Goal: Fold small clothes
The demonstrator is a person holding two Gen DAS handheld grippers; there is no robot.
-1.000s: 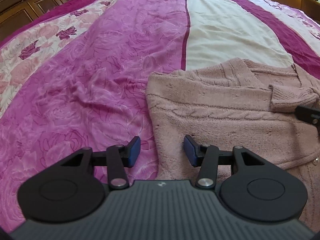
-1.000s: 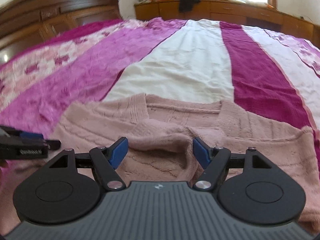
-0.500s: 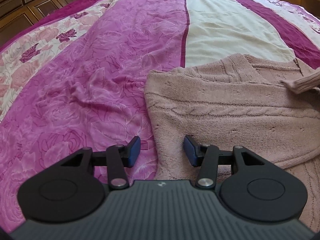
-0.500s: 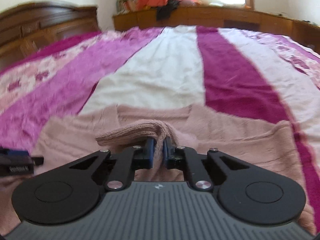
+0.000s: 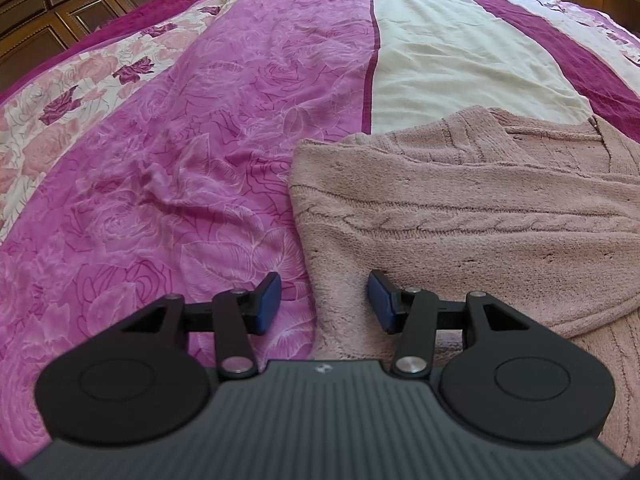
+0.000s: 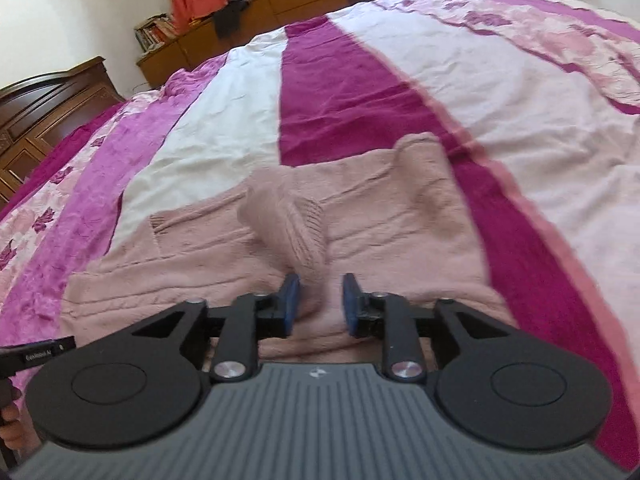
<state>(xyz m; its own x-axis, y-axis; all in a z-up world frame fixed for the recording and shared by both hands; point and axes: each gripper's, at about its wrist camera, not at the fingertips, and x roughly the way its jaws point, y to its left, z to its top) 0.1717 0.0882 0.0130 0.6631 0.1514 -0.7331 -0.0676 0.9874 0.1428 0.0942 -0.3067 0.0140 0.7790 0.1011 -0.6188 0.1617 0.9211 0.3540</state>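
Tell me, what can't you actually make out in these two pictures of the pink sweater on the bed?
- Sweater hem and right half: left wrist view, cut off by the frame edge and hidden behind the left tool.
- Sleeve cuff: right wrist view, motion-blurred; whether the open right tool touches it is unclear.
- Books on the far cabinet: right wrist view, too small to read.
- Buttons: none can be made out in either view.

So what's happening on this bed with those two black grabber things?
A person is folding a pink sweater spread on the bedspread, with a handheld gripper in each hand. The right gripper is open, and the sweater's sleeve lies bunched just ahead of it, over the sweater's body. The left gripper is open too, straddling the sweater's left edge and holding nothing.
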